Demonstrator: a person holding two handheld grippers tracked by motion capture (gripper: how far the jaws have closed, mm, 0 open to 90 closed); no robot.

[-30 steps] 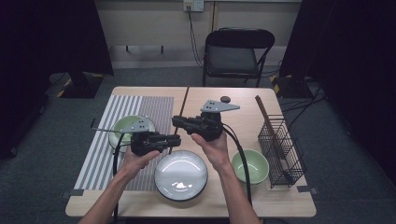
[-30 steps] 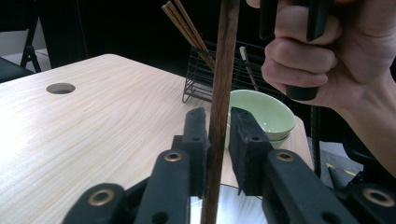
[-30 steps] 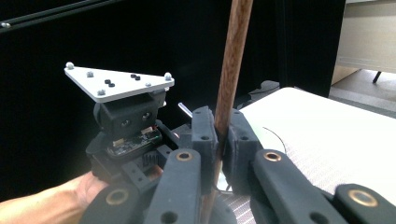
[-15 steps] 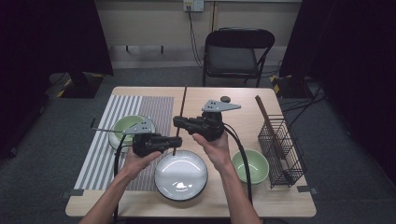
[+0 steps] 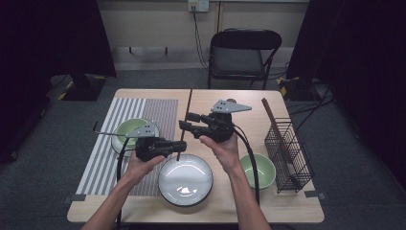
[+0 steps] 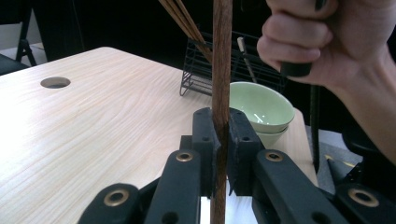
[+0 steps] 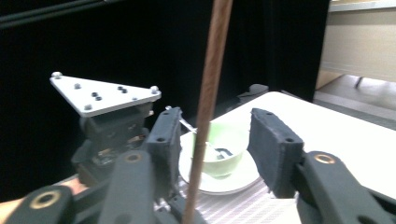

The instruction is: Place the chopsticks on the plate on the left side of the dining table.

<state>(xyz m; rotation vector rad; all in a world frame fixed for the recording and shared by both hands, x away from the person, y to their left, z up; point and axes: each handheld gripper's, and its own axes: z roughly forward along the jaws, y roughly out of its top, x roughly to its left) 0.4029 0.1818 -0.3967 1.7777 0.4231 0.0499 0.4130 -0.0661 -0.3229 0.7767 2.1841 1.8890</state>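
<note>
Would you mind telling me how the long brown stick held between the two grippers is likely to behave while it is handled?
The stick looks stiff: it stands straight above the left gripper, whose pads clamp it. It is probably light, being so thin. With the right gripper having just been opening, its pads apart around the stick, a single low grip could let it pivot or tilt.
</note>
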